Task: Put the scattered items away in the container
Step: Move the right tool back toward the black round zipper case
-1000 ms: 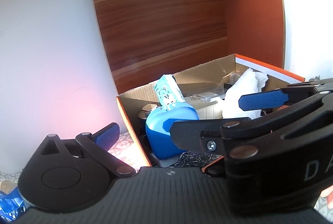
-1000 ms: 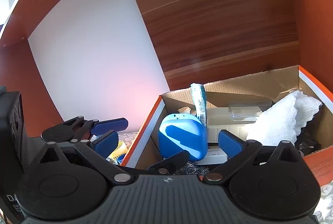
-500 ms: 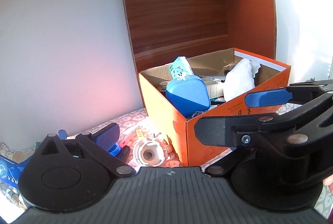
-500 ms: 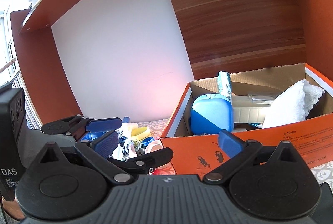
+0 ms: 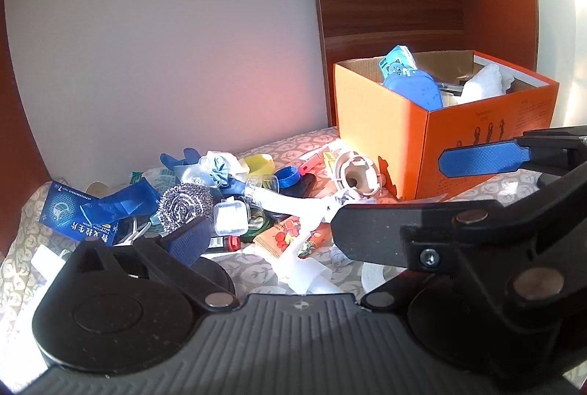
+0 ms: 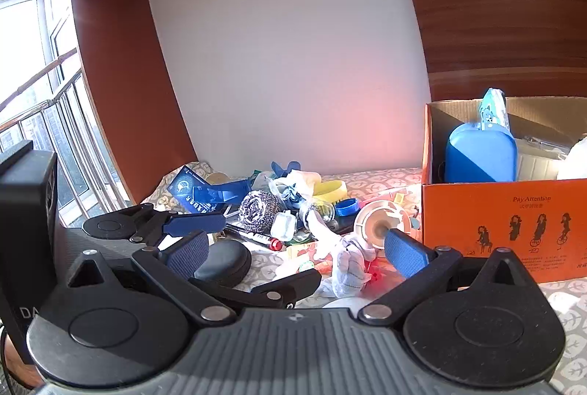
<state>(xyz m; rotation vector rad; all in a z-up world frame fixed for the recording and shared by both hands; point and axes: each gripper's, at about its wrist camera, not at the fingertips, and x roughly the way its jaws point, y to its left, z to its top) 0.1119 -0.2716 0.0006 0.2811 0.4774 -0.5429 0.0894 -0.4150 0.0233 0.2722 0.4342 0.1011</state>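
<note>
Nearest my cameras, both tools hover low over the patterned cloth (image 6: pixel 381 187): my right gripper (image 6: pixel 297 253) is spread wide and empty above a crumpled white sock (image 6: pixel 348 266), and my left gripper (image 5: pixel 323 200) is likewise splayed, holding nothing. Beyond lies the scattered heap: a steel scourer (image 6: pixel 258 209), a blue packet (image 5: pixel 75 217), a white round fitting (image 6: pixel 379 222). Farthest right stands the orange box (image 6: pixel 513 229), holding a blue case (image 6: pixel 480 156), a tissue pack (image 6: pixel 493 110) and a white cloth (image 5: pixel 484 86).

- A home: a wood-panelled desk alcove (image 6: pixel 495 9) with a patterned cloth (image 6: pixel 378 182) under household clutter (image 6: pixel 279 211).
- Far left of the hand-held gripper, a sunlit window with balcony railing (image 6: pixel 33 108).
- Ahead right, an orange cardboard box (image 6: pixel 513 222) holding toiletries.
</note>
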